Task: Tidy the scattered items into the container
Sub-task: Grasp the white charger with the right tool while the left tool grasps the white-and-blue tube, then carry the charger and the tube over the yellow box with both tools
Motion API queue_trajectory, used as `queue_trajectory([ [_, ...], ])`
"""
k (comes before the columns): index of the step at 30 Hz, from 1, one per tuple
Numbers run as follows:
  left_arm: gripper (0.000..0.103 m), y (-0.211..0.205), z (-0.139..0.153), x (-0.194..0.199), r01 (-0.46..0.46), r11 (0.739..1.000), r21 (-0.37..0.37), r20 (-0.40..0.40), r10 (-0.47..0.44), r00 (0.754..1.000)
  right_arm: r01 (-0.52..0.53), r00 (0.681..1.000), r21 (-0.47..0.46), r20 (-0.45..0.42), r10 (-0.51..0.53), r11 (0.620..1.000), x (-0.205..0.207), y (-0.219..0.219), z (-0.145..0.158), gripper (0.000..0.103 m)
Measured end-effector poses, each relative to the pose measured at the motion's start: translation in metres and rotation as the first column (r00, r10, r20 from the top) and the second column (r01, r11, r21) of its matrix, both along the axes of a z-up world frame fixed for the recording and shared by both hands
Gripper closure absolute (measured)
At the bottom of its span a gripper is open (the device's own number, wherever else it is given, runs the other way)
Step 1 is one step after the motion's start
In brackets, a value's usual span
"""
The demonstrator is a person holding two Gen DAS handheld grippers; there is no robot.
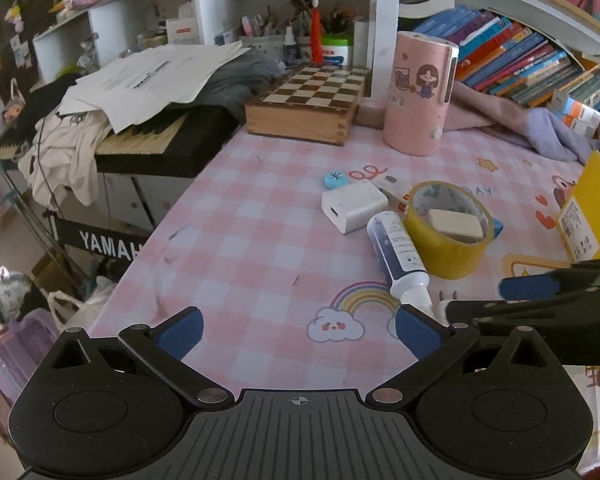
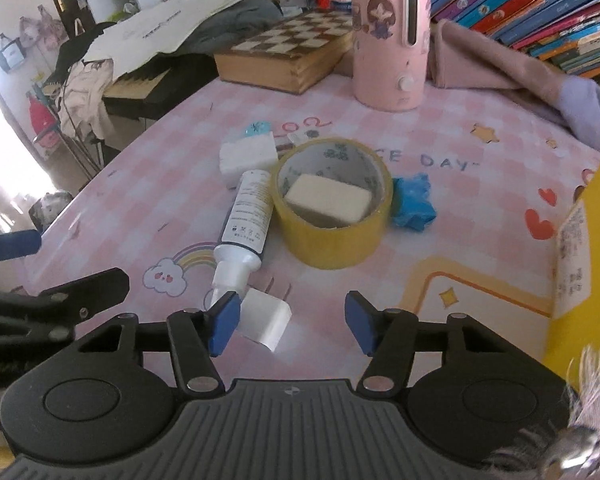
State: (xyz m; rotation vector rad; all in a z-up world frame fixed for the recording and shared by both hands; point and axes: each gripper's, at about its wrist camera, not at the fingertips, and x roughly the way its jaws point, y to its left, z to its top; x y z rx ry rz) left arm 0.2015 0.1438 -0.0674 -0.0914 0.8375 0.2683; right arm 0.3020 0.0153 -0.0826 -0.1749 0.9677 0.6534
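right gripper (image 2: 290, 322) jaws apart around a small white plug (image 2: 265, 318), left pad touching; left gripper (image 1: 298, 334) open, empty; yellow container (image 2: 588, 248) cut off at frame edge

The left tongs (image 1: 298, 334) tilt downward with jaws spread wide and nothing between them. The right tongs (image 2: 290, 326) also slant downward, jaws partly apart, crossing just beside the left tongs' right finger.

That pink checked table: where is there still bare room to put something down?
Bare cloth lies left of the white charger toward the table's edge, and between the tape roll, pink cylinder and yellow box. It is crowded around the tape roll, where the tube and blue wrapper sit.
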Motion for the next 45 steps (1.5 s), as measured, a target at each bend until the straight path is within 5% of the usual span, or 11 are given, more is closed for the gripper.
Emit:
queue_trajectory([
  [3,0.001,0.001,0.001,0.004,-0.002,1.000,0.007,0.003,0.002,1.000,-0.032,0.999,-0.018,-0.018,0.032,0.999,0.001,0.007,-0.007,0.050],
  [9,0.001,-0.002,-0.003,0.025,0.043,0.999,-0.017,0.007,-0.043,0.999,-0.031,0.999,-0.047,-0.030,0.030,0.998,0.004,-0.001,-0.013,0.075],
  [15,0.007,-0.018,-0.017,0.061,0.125,0.991,-0.047,-0.003,-0.126,0.992,0.060,0.998,-0.060,-0.018,-0.061,0.996,0.017,-0.022,-0.013,0.076],
  [27,0.051,-0.031,-0.047,0.105,0.151,0.988,-0.030,-0.122,-0.154,0.981,0.058,0.998,-0.074,-0.002,-0.058,0.996,0.024,-0.026,-0.014,0.077],
  [32,0.069,-0.030,-0.048,0.105,0.160,0.986,-0.049,-0.109,-0.164,0.980,0.050,0.999,-0.085,0.011,-0.049,0.995,0.025,-0.024,-0.014,0.078],
  [45,0.072,-0.008,-0.015,0.067,0.081,0.985,-0.151,-0.008,-0.084,0.996,0.061,0.997,-0.045,0.057,-0.059,0.997,0.012,-0.028,0.004,0.078],
])
